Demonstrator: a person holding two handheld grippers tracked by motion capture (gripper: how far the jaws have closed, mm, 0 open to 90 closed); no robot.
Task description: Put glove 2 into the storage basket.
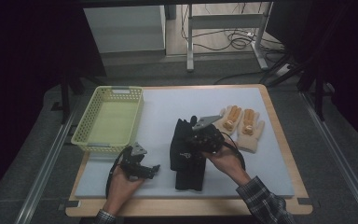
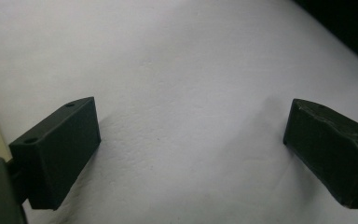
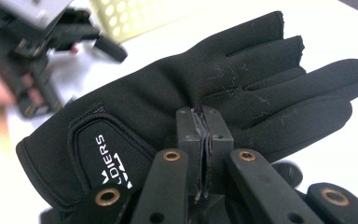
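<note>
A black glove [image 3: 168,107] with white lettering on its cuff hangs tilted over the white mat, pinched near the base of its fingers by my right gripper [image 3: 204,116], which is shut on it. In the high view that right gripper [image 1: 195,139] is at the middle of the mat, over the black glove pile [image 1: 186,163]. A second dark glove [image 3: 286,173] lies just beneath. My left gripper [image 2: 191,114] stands open with nothing but bare mat between its jaws. In the high view the left gripper [image 1: 142,167] rests near the mat's front left.
A pale yellow mesh basket [image 1: 88,140] sits at the left of the mat [image 1: 177,100]. A pair of cream work gloves with orange palms [image 1: 242,125] lies at the right. The other hand's gripper [image 3: 32,51] and the basket [image 3: 135,14] appear blurred beyond the glove.
</note>
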